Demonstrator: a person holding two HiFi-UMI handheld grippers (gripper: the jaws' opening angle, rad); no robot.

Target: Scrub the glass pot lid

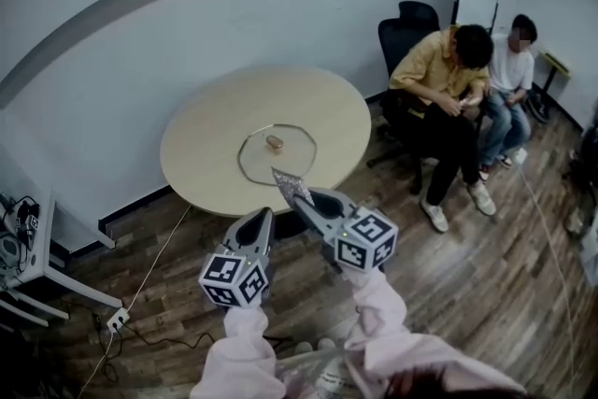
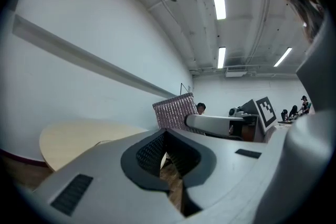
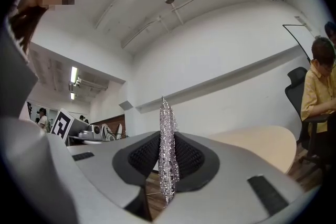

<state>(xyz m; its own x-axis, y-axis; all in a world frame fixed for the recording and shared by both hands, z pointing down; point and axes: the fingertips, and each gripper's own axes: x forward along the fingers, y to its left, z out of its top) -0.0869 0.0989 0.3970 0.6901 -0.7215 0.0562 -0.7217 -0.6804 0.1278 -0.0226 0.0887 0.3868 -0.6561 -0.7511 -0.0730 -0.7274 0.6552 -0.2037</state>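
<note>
Right gripper (image 1: 299,197): clamped on a silvery mesh scrubbing cloth (image 3: 167,155). Left gripper (image 2: 165,138): closed, empty. I see the round glass pot lid (image 1: 257,156) lying flat at frame centre on the round pale wooden table (image 1: 206,121).

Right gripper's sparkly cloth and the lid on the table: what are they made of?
The cloth looks like woven metallic-thread mesh: silvery, glittering, thin. The lid seems clear glass with a metal rim, since the table shows through; its brownish knob is of unclear material.
</note>
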